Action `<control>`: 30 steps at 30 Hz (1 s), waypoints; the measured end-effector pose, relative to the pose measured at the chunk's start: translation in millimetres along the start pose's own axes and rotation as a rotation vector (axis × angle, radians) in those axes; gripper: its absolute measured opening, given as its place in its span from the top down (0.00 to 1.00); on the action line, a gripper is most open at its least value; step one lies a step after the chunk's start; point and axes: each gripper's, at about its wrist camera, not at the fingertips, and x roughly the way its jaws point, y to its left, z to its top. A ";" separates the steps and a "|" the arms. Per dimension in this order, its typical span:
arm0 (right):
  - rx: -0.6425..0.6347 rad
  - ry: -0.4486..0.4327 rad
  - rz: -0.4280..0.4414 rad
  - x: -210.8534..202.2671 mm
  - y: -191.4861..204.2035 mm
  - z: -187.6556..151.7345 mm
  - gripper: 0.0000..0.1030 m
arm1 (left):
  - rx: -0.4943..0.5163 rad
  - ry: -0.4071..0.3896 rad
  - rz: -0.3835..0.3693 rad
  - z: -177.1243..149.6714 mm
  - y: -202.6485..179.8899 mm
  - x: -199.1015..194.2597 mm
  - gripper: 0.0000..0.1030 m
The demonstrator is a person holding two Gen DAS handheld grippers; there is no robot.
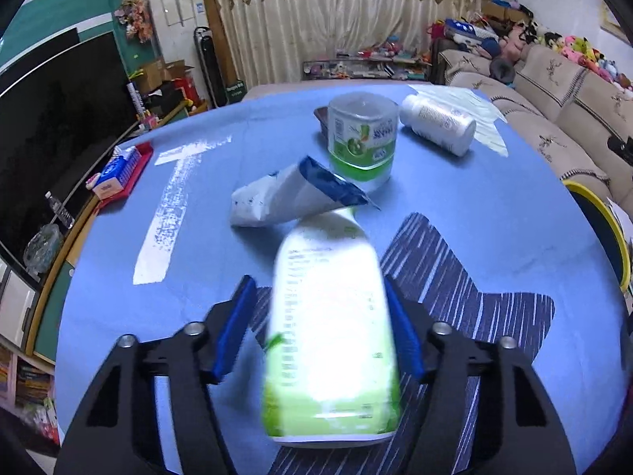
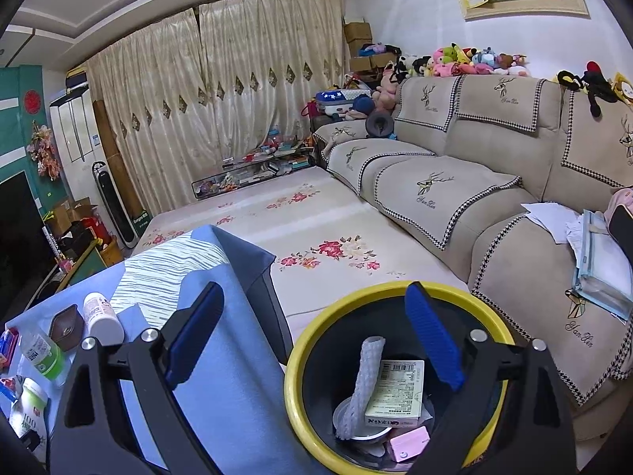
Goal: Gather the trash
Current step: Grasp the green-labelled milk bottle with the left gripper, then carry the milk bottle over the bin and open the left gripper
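My left gripper (image 1: 318, 289) is open around a white and green bottle (image 1: 330, 328), which lies blurred between the blue pads; the left pad stands clear of it. A crumpled white and blue bag (image 1: 292, 198) lies just beyond. A clear green-labelled bottle (image 1: 362, 140) stands upright, and a white bottle (image 1: 437, 124) lies on its side. My right gripper (image 2: 312, 332) is open and empty above the rim of a yellow-rimmed trash bin (image 2: 294, 360), which holds a white carton (image 2: 395, 394), foam netting (image 2: 362, 384) and a pink item (image 2: 409, 443).
The table (image 1: 494, 198) has a blue cloth with a striped patch. A red tray with a tissue pack (image 1: 120, 172) sits at its left edge. A small brown tray (image 2: 67, 326) lies by the bottles. A beige sofa (image 2: 455, 198) stands right of the bin.
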 end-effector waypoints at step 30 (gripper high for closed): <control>0.091 -0.076 -0.022 -52.0 -63.0 10.0 0.11 | 0.271 -0.102 -0.484 41.5 -133.4 -97.2 0.50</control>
